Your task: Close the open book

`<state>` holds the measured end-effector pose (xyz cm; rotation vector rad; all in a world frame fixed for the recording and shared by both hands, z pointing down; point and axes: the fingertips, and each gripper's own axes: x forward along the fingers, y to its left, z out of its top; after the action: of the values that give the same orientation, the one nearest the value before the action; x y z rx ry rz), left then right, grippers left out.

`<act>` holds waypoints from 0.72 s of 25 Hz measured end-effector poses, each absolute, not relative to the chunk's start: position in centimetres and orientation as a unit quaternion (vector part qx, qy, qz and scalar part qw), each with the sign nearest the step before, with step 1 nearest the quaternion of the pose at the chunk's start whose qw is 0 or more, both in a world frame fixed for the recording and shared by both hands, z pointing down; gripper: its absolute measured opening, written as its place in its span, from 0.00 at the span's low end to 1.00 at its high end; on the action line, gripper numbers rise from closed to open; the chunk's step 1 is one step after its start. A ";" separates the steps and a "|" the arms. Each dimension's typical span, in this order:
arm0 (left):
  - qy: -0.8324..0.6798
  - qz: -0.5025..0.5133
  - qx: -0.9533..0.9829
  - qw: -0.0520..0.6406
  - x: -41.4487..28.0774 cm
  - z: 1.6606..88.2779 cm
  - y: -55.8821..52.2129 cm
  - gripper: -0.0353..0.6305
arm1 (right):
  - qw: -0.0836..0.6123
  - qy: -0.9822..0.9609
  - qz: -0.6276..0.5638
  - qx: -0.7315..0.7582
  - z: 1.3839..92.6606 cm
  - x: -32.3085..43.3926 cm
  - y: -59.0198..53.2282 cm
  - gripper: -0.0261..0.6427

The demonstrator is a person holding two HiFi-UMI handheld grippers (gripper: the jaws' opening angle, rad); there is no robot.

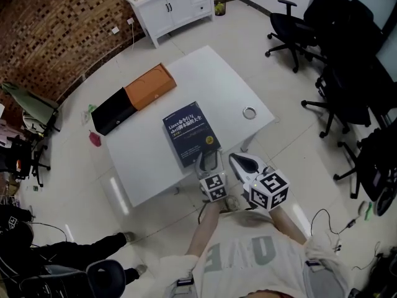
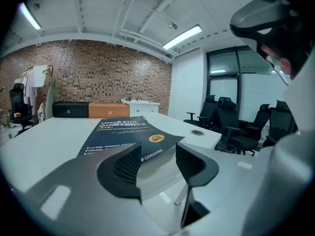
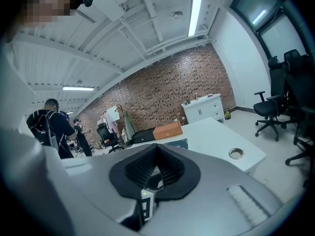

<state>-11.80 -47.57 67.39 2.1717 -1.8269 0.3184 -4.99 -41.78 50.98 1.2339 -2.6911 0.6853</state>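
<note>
— Where's the book (image 1: 191, 133)?

— Flat on the white counter (image 1: 149, 160), cover up and shut, its near end close to the counter's edge on the wearer's side.

— And the claws?

— The left claw (image 1: 209, 161) is at the book's near end, spread wide. In the left gripper view the book's near corner and page edge show in the gap, but neither jaw presses on it. The right claw (image 1: 243, 164) is just to the right of the book's near corner, off the counter's edge, pressed together with nothing pinched.

— Anything crowding the book?

— Not closely. Beyond the book's far left corner, an orange box (image 1: 150, 87) and a black box (image 1: 113, 111) sit end to end along the counter's far edge, well apart from it. To the book's right there is a round metal grommet (image 1: 249, 112) set in the counter.

— Off the counter?

— Past the book's far end, a white cabinet (image 1: 173, 5) stands against the brick wall. Black office chairs (image 1: 291, 27) are grouped off to the book's right. On the book's left, a person (image 1: 74, 253) in dark clothes stands on the floor, clear of the counter.
</note>
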 end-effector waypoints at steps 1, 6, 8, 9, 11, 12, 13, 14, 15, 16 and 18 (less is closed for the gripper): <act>-0.633 0.103 0.754 0.142 -11.8 67.1 -47.4 0.38 | 0.052 -0.885 0.226 0.403 51.1 -5.0 -41.7 0.05; -0.657 0.036 0.744 0.117 -13.3 62.6 -47.4 0.32 | 0.049 -0.893 0.230 0.383 51.2 -5.9 -41.6 0.05; -0.671 -0.003 0.735 0.096 -14.7 59.0 -47.2 0.28 | 0.042 -0.897 0.230 0.375 50.7 -6.3 -41.6 0.05; -0.678 -0.024 0.730 0.080 -15.6 56.7 -46.9 0.26 | 0.037 -0.899 0.229 0.370 50.2 -6.6 -41.6 0.05; -0.688 -0.069 0.721 0.039 -17.6 51.2 -45.9 0.21 | 0.019 -0.905 0.224 0.361 48.4 -7.1 -41.8 0.05; -0.692 -0.087 0.716 0.020 -18.5 48.4 -45.3 0.16 | 0.007 -0.907 0.220 0.358 47.3 -7.3 -41.9 0.05; -0.695 -0.101 0.712 0.004 -19.3 45.8 -44.6 0.08 | -0.008 -0.909 0.215 0.356 46.2 -7.3 -42.1 0.05; -0.697 -0.108 0.709 -0.010 -20.0 43.5 -43.8 0.07 | -0.024 -0.910 0.209 0.356 45.1 -7.2 -42.3 0.05; -0.699 -0.110 0.706 -0.023 -20.5 41.6 -43.1 0.07 | -0.039 -0.911 0.203 0.357 44.1 -7.1 -42.4 0.05; -0.703 -0.107 0.702 -0.035 -20.9 40.1 -42.4 0.07 | -0.052 -0.912 0.196 0.357 43.2 -6.8 -42.5 0.05; -0.713 -0.100 0.692 -0.047 -21.6 37.9 -40.9 0.07 | -0.066 -0.914 0.183 0.356 42.1 -6.5 -42.6 0.05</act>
<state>-21.56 -40.93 37.87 2.2422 -2.3104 -0.3250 -6.51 -42.65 42.08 1.1680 -2.9994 0.5997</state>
